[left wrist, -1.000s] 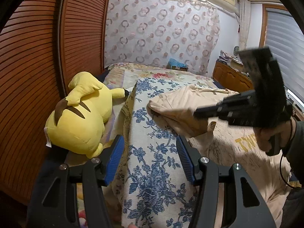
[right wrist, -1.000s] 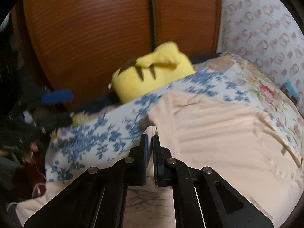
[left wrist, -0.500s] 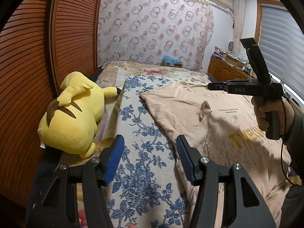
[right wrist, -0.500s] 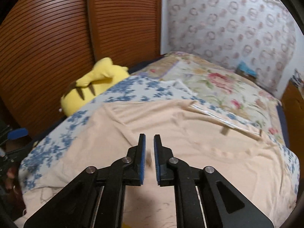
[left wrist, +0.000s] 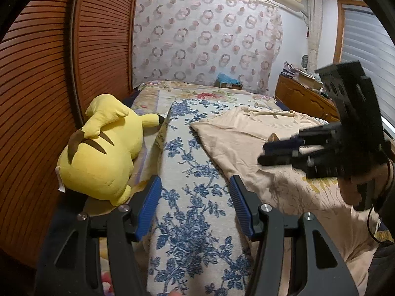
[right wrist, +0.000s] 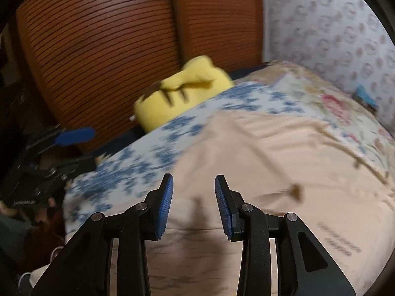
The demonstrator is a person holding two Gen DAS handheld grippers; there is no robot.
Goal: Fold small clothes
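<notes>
Fold barely begun: beige cotton T-shirt (left wrist: 249,143) lies spread on the blue-floral bedspread (left wrist: 190,197), one side apparently turned in; right claw (right wrist: 193,198) has just been opening, nothing between its pads; left claw (left wrist: 195,206) hovers released, empty; remaining folds outstanding.

Yellow plush toy (left wrist: 98,153), blue-flowered bedspread (left wrist: 195,209), louvred wooden doors (left wrist: 49,74)

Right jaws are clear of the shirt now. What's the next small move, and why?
Probably bring the right gripper, its jaws just opened and empty, to the beige T-shirt's near left edge and pinch it there; the shirt lies flat on the blue floral cloth.
</notes>
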